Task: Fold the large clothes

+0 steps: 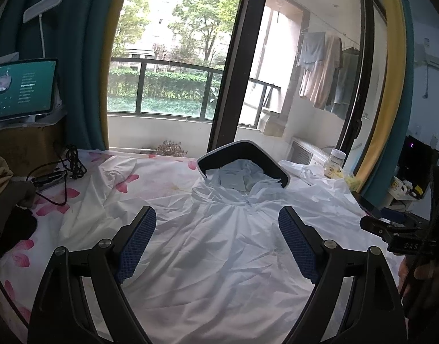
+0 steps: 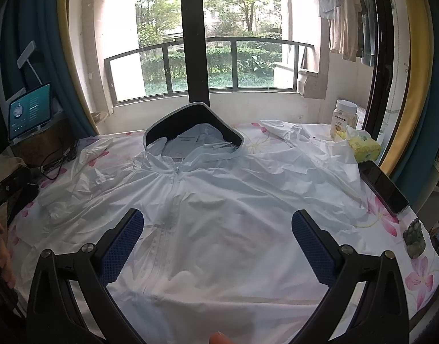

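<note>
A large white zip-up jacket (image 1: 219, 246) (image 2: 233, 200) lies spread front-up on the floral-sheeted table (image 1: 162, 177) (image 2: 391, 215). Its hood with a stiff dark brim (image 1: 245, 154) (image 2: 196, 120) points toward the window, and a sleeve reaches out to each side. My left gripper (image 1: 218, 223) hovers open over the jacket's chest, nothing between its blue pads (image 1: 139, 240). My right gripper (image 2: 218, 229) is also open above the jacket's right half, just right of the zip (image 2: 173, 195). The right gripper's body (image 1: 397, 235) shows at the left wrist view's right edge.
A tablet (image 1: 21, 86) (image 2: 30, 109) stands on a box at the left with black cables (image 1: 61, 166). A jar (image 2: 345, 117), a yellow packet (image 2: 362, 143), a phone (image 2: 382, 186) and a small stone figure (image 2: 414, 235) sit along the right side. A hand (image 2: 1, 255) shows at left.
</note>
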